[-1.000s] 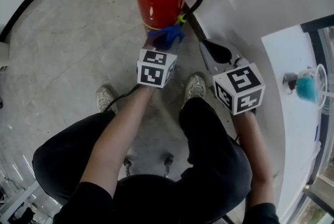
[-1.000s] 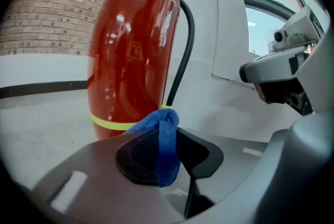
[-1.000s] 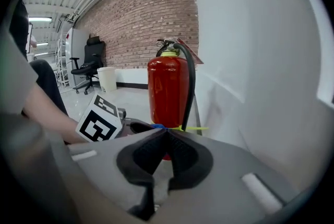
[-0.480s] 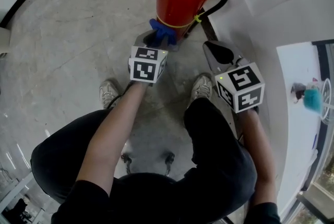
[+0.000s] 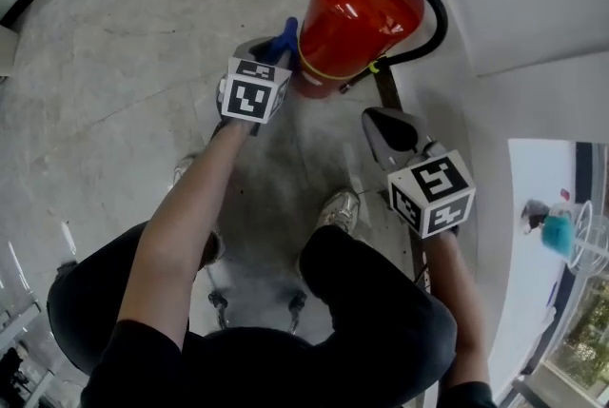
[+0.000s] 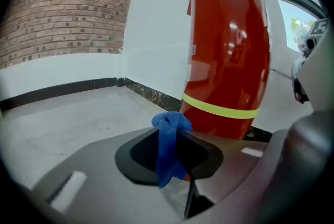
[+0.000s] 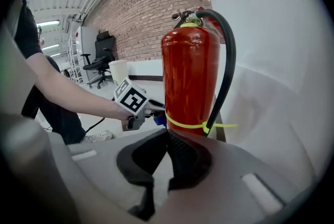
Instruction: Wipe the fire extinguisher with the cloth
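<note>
A red fire extinguisher with a yellow band and a black hose stands on the floor against the white wall. My left gripper is shut on a blue cloth and holds it at the cylinder's lower left side, by the yellow band. In the left gripper view the cloth hangs pinched between the jaws, with the extinguisher just behind. My right gripper is shut and empty, a little short of the extinguisher's right side. In the right gripper view it faces the cylinder.
The person's shoes stand on the concrete floor below the grippers. A white wall with a black skirting runs behind the extinguisher. A white table with a teal object lies at the far right. An office chair stands by the brick wall.
My left gripper has carried the cloth from the front of the extinguisher's base round to its left side. The right gripper has crept slightly towards the extinguisher.
</note>
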The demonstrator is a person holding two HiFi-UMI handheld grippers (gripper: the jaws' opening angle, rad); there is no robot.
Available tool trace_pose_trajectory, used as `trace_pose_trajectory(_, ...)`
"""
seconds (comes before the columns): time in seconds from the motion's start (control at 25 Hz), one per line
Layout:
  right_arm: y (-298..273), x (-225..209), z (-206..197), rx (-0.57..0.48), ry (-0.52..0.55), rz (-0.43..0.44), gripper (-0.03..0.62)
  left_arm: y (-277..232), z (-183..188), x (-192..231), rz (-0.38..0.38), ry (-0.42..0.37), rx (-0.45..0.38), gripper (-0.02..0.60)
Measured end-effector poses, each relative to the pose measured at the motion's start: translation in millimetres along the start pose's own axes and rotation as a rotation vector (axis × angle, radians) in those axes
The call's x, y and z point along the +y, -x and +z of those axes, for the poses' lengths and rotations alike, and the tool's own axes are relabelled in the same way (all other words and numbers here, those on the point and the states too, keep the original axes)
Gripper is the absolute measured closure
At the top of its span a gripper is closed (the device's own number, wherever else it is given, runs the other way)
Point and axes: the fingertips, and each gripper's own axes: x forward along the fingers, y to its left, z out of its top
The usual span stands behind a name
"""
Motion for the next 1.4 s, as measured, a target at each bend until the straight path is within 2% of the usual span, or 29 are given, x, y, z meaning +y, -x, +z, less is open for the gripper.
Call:
trace_pose_trajectory(0.24,-18,-10,-11,0.000,-0.058,0.022,0.591,-45,7,11,-0.061,-0.051,-0.010,0.494)
trace_pose_trajectory(0.44,-28,-13,-5,-0.015,-0.074,0.033,0.591,-36,-11,3,-0.110,-0.022,0.017,0.495)
trace_pose_trajectory(0.8,-2,-4,7,-0.073,-0.086,0.001,0.591,-2,-53,-38,-0.180,-0.040,0.086,0.495)
trace_pose_trajectory(1.0,21,-6,-3,-0.104,-0.120,-0.037,0.591,0,-75,-60,-0.193,-0.063,0.141,0.495)
trace_pose_trajectory(1.16,32,-8,-15,-0.112,-0.149,-0.056,0.591,0,-89,-90,-0.219,-0.079,0.153,0.495)
trace_pose_trajectory(1.4,41,-9,-26,-0.124,-0.178,-0.067,0.591,-11,-89,-131,-0.249,-0.034,0.154,0.495)
